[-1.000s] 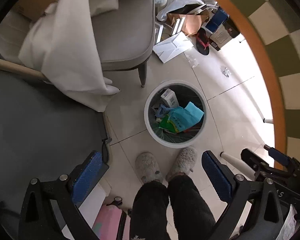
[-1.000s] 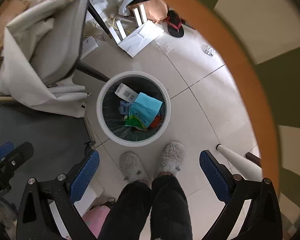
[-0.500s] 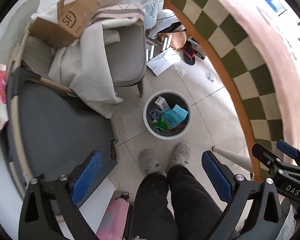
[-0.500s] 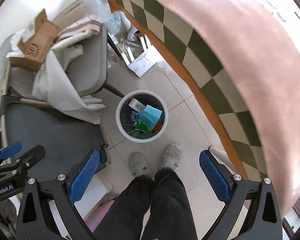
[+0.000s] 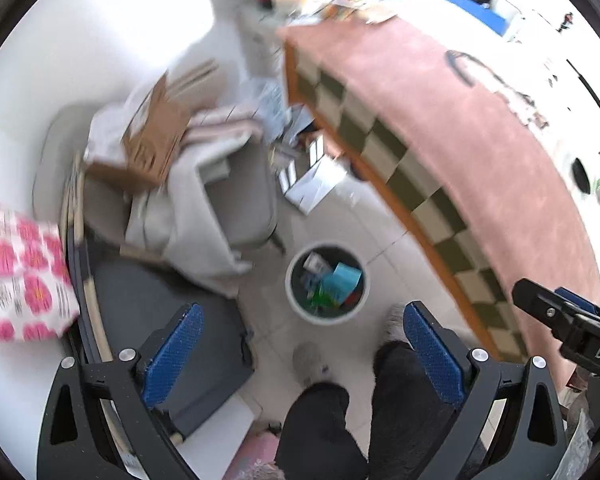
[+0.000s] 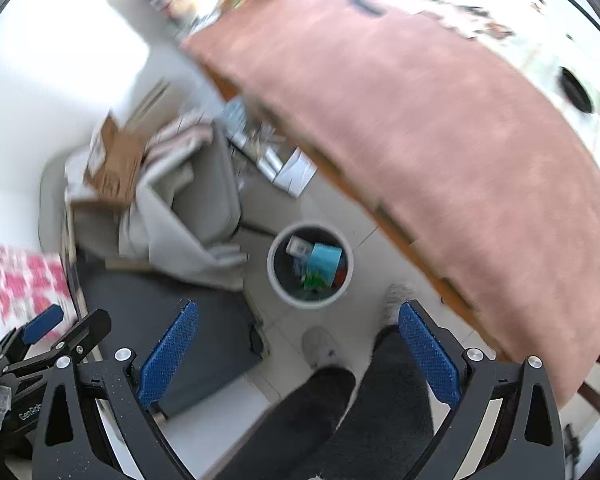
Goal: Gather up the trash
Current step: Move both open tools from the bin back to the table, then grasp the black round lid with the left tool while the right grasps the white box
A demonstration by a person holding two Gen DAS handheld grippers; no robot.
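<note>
The table (image 5: 480, 152), under its pink cloth, spreads ahead and to the right of both my tools, with blurred litter at its far end. That litter looks like paper and wrappers: I judge it light, soft and crushable, best pinched at a free edge or a crumpled fold, not pressed flat.

The chair (image 5: 236, 200) sits ahead-left, heaped with cloth and a cardboard box (image 5: 152, 144). The box should be stiff but light; I would grip one flap.

The bin (image 5: 327, 282) stands on the floor just ahead of the left tool (image 5: 300, 356), between its fingers in view, already holding a teal packet (image 5: 342, 280) and other scraps.

Loose white sheets (image 5: 316, 184) lie on the floor beyond the bin; thin and slippery, they need a lifted corner.

The left tool and the right tool (image 6: 298, 350) are both spread wide, holding nothing.
</note>
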